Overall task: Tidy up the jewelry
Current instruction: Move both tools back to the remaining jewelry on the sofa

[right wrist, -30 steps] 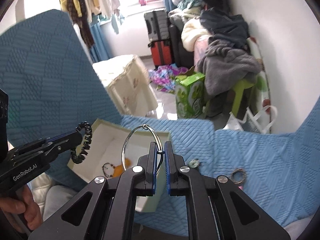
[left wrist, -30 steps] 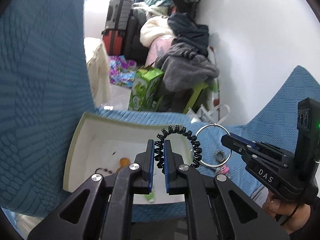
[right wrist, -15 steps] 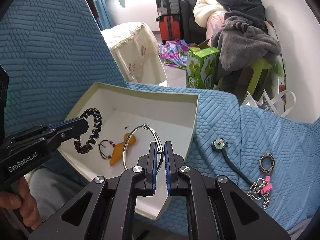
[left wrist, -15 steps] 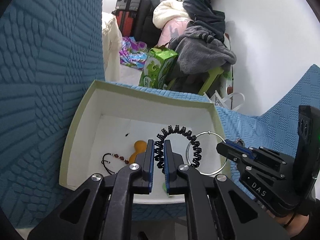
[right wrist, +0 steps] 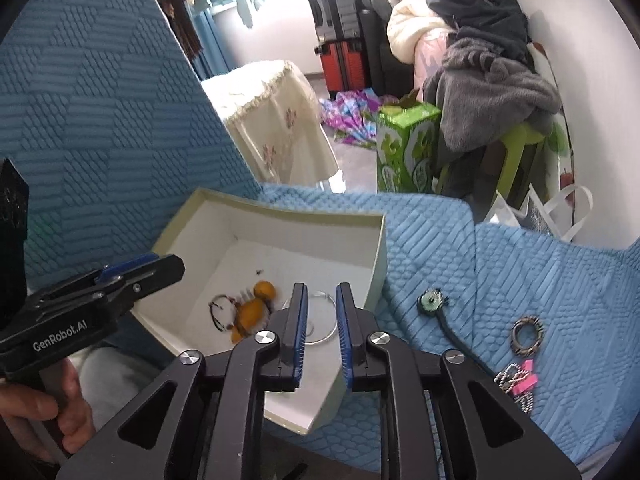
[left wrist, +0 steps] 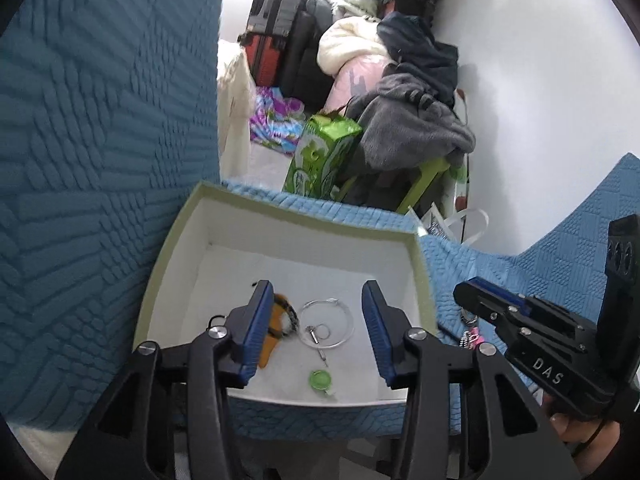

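In the right wrist view the pieces not yet sorted lie on the blue quilted cover to the right of the white box: a green pendant on a black cord, a patterned ring and a ball chain with pink tag, all at the lower right of the frame. The cord runs from the pendant down toward the right. The right gripper is the nearer one, I judge; its fingers have just been opening, a narrow gap, nothing between them. The left gripper has also just been opening; its fingers stand wider and empty over the box, where the wire hoop and the black coil band lie on the floor of it.
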`<state>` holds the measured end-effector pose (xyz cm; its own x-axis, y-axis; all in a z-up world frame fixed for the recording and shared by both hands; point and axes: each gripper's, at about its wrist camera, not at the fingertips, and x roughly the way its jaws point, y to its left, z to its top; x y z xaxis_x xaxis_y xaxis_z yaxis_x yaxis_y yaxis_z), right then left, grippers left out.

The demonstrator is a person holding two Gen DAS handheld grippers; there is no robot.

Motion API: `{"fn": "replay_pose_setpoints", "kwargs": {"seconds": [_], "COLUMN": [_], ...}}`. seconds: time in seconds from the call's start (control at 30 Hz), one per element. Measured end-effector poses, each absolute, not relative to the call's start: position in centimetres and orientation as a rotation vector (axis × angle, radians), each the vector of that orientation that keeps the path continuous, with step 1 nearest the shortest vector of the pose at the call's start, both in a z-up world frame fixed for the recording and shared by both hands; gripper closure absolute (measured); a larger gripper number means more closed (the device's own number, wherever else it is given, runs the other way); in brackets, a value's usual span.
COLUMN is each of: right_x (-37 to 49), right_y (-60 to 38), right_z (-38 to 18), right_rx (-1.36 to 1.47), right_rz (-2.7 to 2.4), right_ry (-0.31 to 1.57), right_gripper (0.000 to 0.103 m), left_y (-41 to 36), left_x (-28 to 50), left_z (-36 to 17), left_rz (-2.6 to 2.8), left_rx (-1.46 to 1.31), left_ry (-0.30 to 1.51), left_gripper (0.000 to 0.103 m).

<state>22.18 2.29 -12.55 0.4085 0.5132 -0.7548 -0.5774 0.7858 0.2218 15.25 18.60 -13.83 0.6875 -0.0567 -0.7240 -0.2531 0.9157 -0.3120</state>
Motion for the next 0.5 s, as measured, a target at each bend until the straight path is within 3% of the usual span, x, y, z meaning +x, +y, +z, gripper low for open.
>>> {"fn": "replay_pose_setpoints", "kwargs": {"seconds": [0.33, 0.5], "right_x": [20.9, 20.3], "right_y": [-1.8, -4.9], "right_z": [-4.9, -2.9], "right_rx": [-0.083, -0.054], "right_rz": [0.698, 0.694], "right_ry": [0.768, 0.723], "right_gripper": [0.078, 0.066], "left_y": [15.4, 12.9], "left_x": [13.6, 12.9], "left_z": [-6.8, -4.9], "left_rz": [0.104, 0.078], "left_rx": [-0.355, -0.33], "left_ry": [0.677, 0.626], "left_gripper": [0.056, 0.056]}}
